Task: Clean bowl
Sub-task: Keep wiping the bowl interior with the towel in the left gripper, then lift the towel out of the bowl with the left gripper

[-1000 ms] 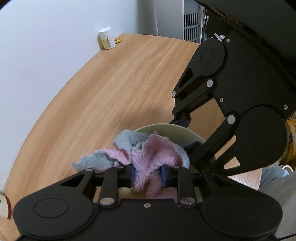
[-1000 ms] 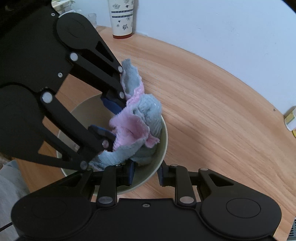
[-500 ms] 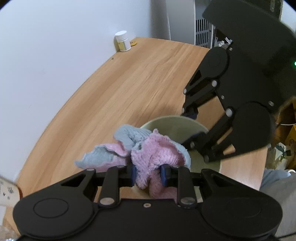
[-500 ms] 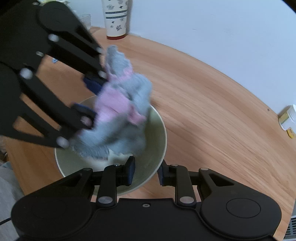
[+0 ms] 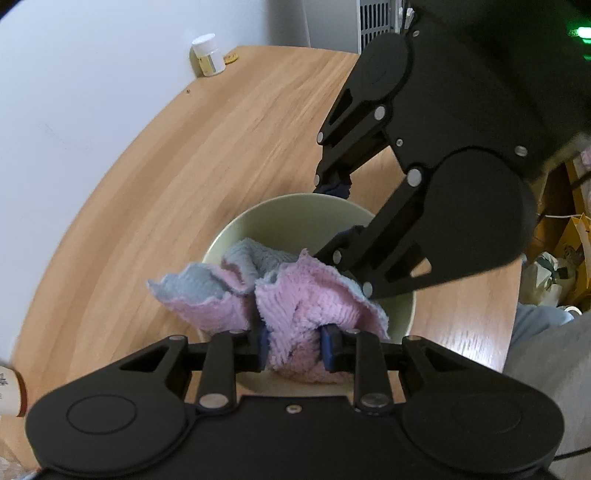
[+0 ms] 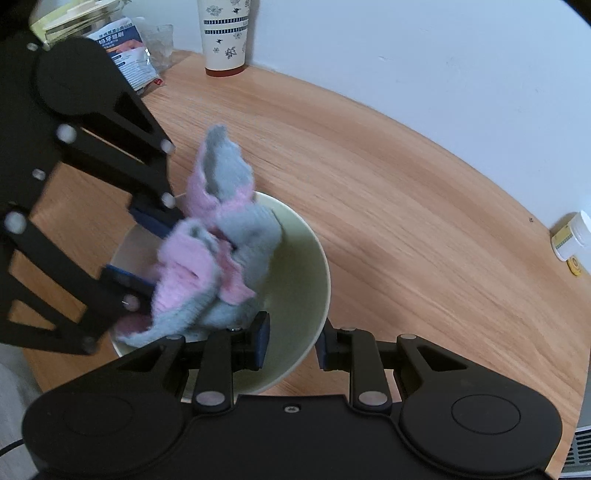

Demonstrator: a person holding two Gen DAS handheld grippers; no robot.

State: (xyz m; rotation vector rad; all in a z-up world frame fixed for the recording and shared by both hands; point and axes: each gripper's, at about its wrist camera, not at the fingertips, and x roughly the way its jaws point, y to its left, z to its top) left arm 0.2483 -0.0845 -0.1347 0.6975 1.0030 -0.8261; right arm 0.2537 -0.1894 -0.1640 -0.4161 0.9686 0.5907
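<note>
The left hand-held gripper [image 5: 293,343] pinches a bunched pink-and-grey cloth [image 5: 295,299] between its blue pads, the cloth hanging into a pale green bowl [image 6: 306,280] on the wooden counter [image 6: 406,206]; the right hand-held gripper [image 6: 291,341] grips the bowl's near rim, one finger inside the wall, one outside; a patterned paper cup [image 6: 223,35] and a small white-capped bottle [image 5: 208,55] stand by the wall.

paper cup [image 6: 224,35], snack packet [image 6: 127,55], white pill bottle [image 5: 208,55] on wooden table [image 5: 221,147].
</note>
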